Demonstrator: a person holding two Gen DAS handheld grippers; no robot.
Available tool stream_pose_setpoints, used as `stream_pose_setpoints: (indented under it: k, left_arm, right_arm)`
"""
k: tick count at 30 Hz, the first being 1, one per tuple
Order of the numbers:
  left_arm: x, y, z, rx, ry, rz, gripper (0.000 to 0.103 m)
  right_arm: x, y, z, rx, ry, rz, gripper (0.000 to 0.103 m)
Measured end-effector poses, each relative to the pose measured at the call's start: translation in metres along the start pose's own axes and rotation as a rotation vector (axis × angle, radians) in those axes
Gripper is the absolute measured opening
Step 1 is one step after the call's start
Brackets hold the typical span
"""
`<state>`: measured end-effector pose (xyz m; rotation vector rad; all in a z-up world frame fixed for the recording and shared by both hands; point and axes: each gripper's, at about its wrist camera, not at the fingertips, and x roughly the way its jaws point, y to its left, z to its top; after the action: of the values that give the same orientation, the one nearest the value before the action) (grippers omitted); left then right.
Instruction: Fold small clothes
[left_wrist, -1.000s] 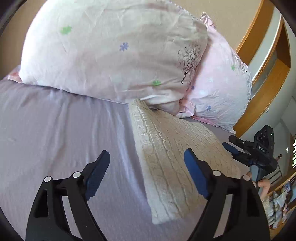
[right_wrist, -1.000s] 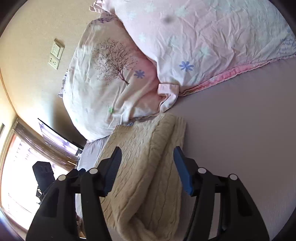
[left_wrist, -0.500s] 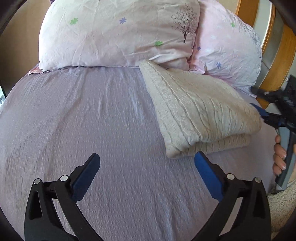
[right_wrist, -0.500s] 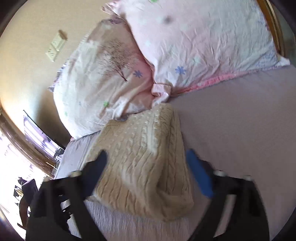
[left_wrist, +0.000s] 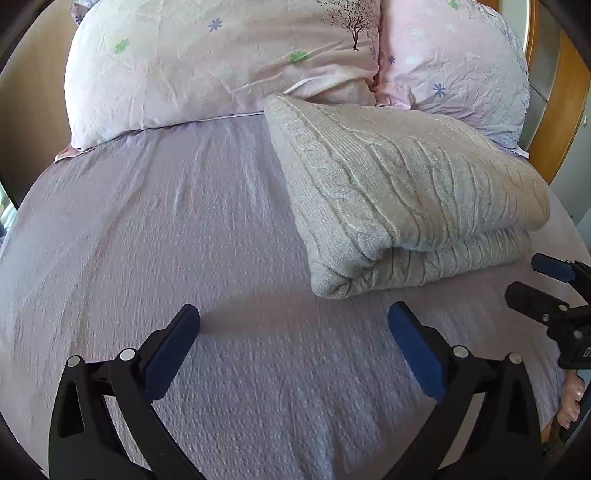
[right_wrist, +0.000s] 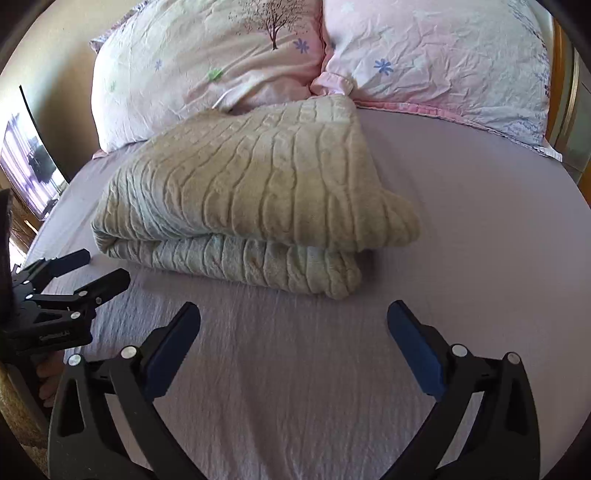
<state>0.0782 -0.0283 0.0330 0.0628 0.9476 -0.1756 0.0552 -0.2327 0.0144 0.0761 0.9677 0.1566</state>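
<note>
1. Folded sweater (left_wrist: 399, 192): its far edge is tucked against the pillows (left_wrist: 229, 66), so the contact line there is hidden.
2. Sweater layers: the inner folds are covered by the top layer in both views.
3. Right hand-held gripper (left_wrist: 543, 284), left wrist view: cut off by the right edge; only its fingertips and part of the body show.
4. Left hand-held gripper (right_wrist: 88, 271), right wrist view: cut off by the left edge.
5. Fingers (left_wrist: 570, 402) holding the right hand-held gripper: mostly hidden behind it.
6. Window (right_wrist: 29, 162): overexposed, details unreadable.
</note>
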Motion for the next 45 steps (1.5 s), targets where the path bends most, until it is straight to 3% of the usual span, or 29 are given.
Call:
stream_pose_setpoints:
  k: [5,45]
  left_arm:
    - [0.003,-0.003,0.001,0.032,0.011,0.027,0.102]
    - [0.004,-0.003,0.001,0.033,0.011,0.028,0.102]
  right_arm:
    - [0.006,0.015,-0.006,-0.062,0.010,-0.104,0.101]
    - [0.006,0.014,-0.005,-0.050,0.007,-0.112,0.101]
